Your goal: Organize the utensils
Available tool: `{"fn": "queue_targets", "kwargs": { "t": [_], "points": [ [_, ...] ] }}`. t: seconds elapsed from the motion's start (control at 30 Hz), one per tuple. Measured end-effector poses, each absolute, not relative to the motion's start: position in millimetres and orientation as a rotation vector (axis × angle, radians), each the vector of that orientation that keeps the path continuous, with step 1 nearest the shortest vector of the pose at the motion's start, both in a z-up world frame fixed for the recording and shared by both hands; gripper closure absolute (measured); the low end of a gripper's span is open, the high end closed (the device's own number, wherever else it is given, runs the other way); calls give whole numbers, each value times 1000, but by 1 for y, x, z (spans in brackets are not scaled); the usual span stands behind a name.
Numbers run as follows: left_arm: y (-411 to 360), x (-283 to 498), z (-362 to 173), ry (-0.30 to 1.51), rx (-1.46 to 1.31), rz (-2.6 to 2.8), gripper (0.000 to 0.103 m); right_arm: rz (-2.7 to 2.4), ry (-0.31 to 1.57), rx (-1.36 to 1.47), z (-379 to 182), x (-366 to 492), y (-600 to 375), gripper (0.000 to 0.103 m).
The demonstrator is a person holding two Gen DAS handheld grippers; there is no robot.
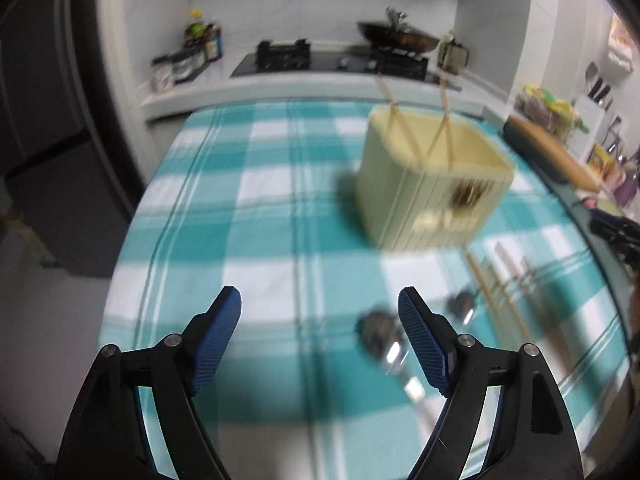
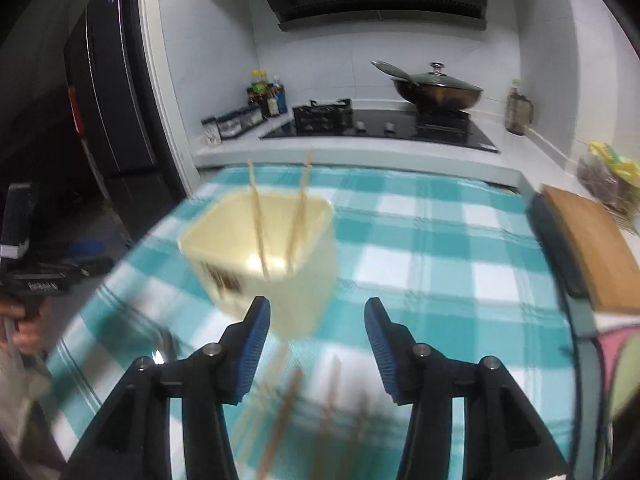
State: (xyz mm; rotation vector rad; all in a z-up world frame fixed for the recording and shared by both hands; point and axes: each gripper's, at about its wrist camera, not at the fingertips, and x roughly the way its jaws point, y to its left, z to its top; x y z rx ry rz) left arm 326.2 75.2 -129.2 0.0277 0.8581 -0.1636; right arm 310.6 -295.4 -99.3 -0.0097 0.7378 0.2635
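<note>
A cream utensil holder [image 1: 430, 184] stands on the teal checked tablecloth [image 1: 260, 216] with two wooden chopsticks [image 1: 442, 120] leaning in it. It also shows in the right wrist view [image 2: 276, 248], with the chopsticks [image 2: 260, 224] inside. Metal spoons [image 1: 380, 334] and loose chopsticks [image 1: 496, 300] lie blurred on the cloth in front of the holder. My left gripper [image 1: 320, 304] is open and empty, left of the spoons. My right gripper [image 2: 318, 314] is open and empty above blurred loose chopsticks [image 2: 288, 408], just in front of the holder.
A wooden cutting board [image 2: 592, 248] lies at the table's right edge. Behind the table is a counter with a stove [image 2: 380, 128], a lidded wok [image 2: 438, 88], bottles [image 2: 266, 96] and a bag of produce [image 2: 608, 176]. A dark fridge [image 2: 108, 100] stands at left.
</note>
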Motion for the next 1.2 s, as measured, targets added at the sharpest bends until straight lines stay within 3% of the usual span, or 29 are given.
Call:
{"fn": "queue_targets", "kwargs": {
  "t": [0.17,0.37,0.77,1.2],
  "points": [
    [104,291,-193,924,-49,-43,21,49,831,-10,-172,239,-347,53],
    [94,302,-217,924,37,33,21,-41,918,10,-213,228,-362,53],
    [104,308,-229,942,-26,43,2,-41,928,15,-218,239,-352,49],
    [103,309,-229,945,-30,42,0,-37,928,21,-219,239,-354,49]
  ]
}}
